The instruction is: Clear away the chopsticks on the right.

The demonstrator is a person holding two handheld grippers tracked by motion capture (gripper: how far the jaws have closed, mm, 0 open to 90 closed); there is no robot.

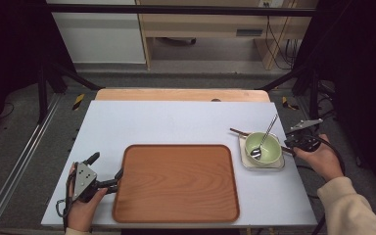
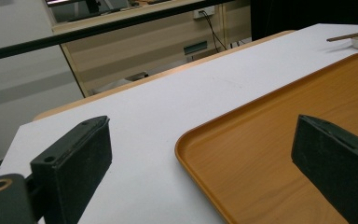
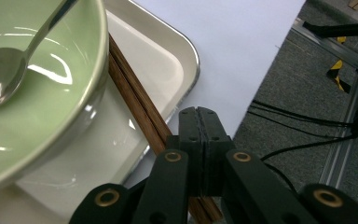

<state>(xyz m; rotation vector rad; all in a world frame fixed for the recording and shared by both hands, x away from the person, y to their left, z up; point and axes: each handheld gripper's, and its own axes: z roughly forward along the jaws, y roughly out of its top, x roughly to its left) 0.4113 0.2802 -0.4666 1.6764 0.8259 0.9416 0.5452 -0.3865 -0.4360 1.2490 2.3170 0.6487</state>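
High view: a white table (image 1: 176, 122) carries a brown wooden tray (image 1: 176, 182) near its front edge and, to the right of it, a small white rectangular dish (image 1: 276, 165) with a light green bowl (image 1: 267, 144) standing in it. A metal spoon (image 1: 262, 142) rests with its scoop inside the bowl and its handle leaning over the far rim. A pair of dark wooden chopsticks (image 1: 238, 131) lies across the dish, passing behind the bowl, with one end sticking out on the left and the other toward the right gripper (image 1: 293, 143).

The right gripper sits just beside the right edge of the dish, held in the person's right hand (image 1: 320, 159). In the right gripper view its two black jaws stand pressed flat together with nothing between them; the chopsticks (image 3: 135, 100) run under the bowl's rim (image 3: 100, 70) and pass just beside and below the closed jaws, touching or nearly touching them, which the picture does not settle.

The left gripper (image 1: 106, 172) rests at the tray's left front corner in the left hand (image 1: 83, 208). In the left gripper view its jaws are spread wide: one stands over bare table, the other over the tray (image 2: 261, 154), and they straddle the tray's rounded rim without clasping it.
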